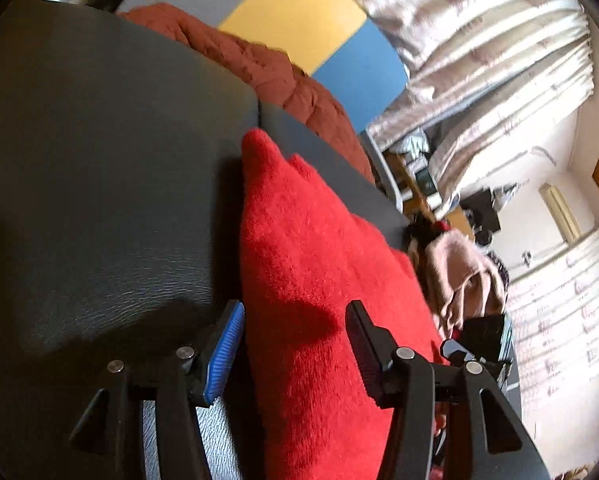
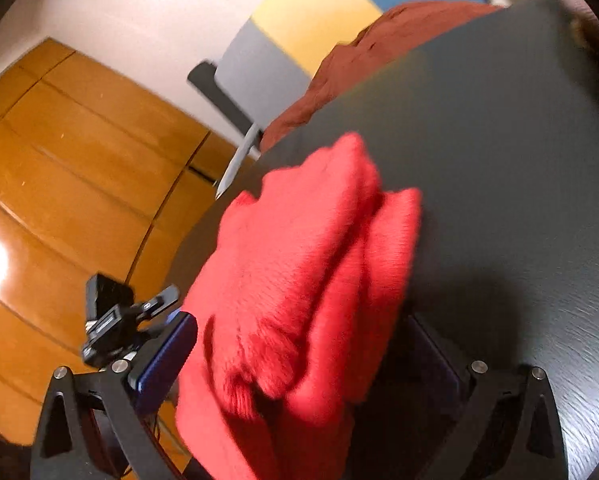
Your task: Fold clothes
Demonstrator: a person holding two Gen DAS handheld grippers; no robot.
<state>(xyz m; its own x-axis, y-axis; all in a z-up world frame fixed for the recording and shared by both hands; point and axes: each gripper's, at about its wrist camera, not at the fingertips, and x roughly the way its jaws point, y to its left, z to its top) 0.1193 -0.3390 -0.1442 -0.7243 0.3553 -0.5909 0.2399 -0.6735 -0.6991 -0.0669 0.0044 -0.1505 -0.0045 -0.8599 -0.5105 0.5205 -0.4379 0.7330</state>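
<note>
the bright red knit garment point(image 1: 311, 264) lies folded on the dark surface point(image 1: 99, 160), near its edge. the left gripper point(image 1: 295, 344) has its jaws wide either side of the fabric, not pressing it. the right gripper point(image 2: 299, 360) is wide too, pads clear. a rust-coloured garment point(image 1: 259, 68) sits at the far edge.

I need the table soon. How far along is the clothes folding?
Done: the bright red fuzzy garment lies doubled in layers on the dark table. In hand: nothing gripped; the left gripper and right gripper straddle it with jaws open. Left: the rust-red garment sits crumpled at the table's far edge, apparently unfolded.
</note>
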